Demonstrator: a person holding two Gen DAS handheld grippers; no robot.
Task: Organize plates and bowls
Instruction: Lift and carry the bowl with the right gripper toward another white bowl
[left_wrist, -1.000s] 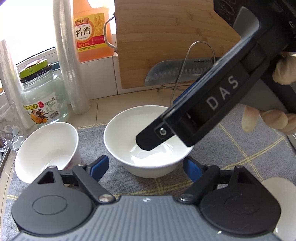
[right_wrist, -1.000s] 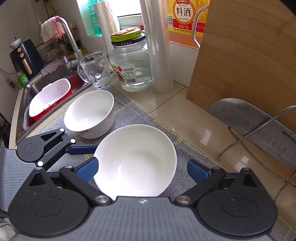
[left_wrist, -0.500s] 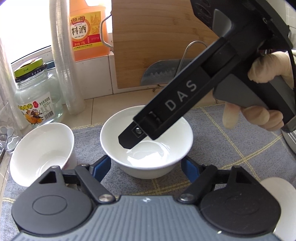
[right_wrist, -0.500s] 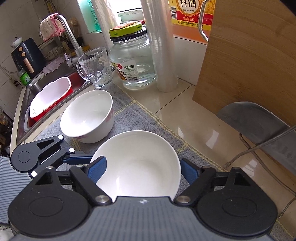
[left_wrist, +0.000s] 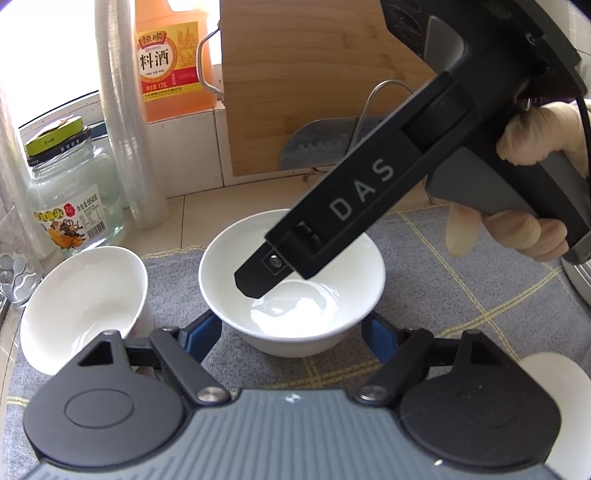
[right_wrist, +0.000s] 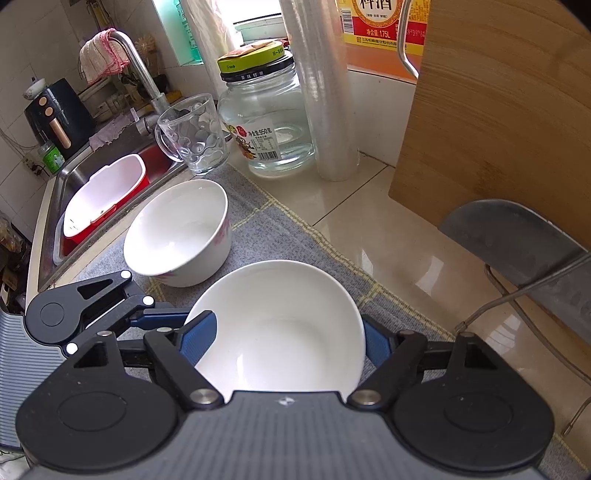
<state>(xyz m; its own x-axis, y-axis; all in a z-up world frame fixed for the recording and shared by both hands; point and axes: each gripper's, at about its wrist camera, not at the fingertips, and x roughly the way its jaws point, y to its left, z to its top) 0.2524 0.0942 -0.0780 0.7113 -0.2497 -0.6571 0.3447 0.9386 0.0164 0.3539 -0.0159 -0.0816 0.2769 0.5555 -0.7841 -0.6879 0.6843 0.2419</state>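
A wide white bowl (left_wrist: 332, 266) (right_wrist: 280, 325) sits on the grey cloth mat (left_wrist: 461, 295). My right gripper (right_wrist: 284, 339) is open with its blue pads on either side of this bowl; whether they touch the bowl is unclear. In the left wrist view one of its fingers (left_wrist: 266, 273) reaches down over the bowl. My left gripper (left_wrist: 291, 332) is open just in front of the same bowl, apart from it. A taller white bowl with a pink pattern (left_wrist: 85, 299) (right_wrist: 181, 232) stands to its left on the mat.
A glass jar (right_wrist: 266, 122), glass mug (right_wrist: 192, 136), plastic cup stack (right_wrist: 328, 92), cooking-wine bottle (left_wrist: 173, 59), bamboo board (right_wrist: 498, 122) and cleaver on a wire rack (right_wrist: 517, 240) line the back. A sink with a red-white basin (right_wrist: 103, 195) lies left. A white plate edge (left_wrist: 554, 384) shows right.
My right gripper has moved forward and down so its pads now flank the wide bowl. The left gripper has stayed almost still.
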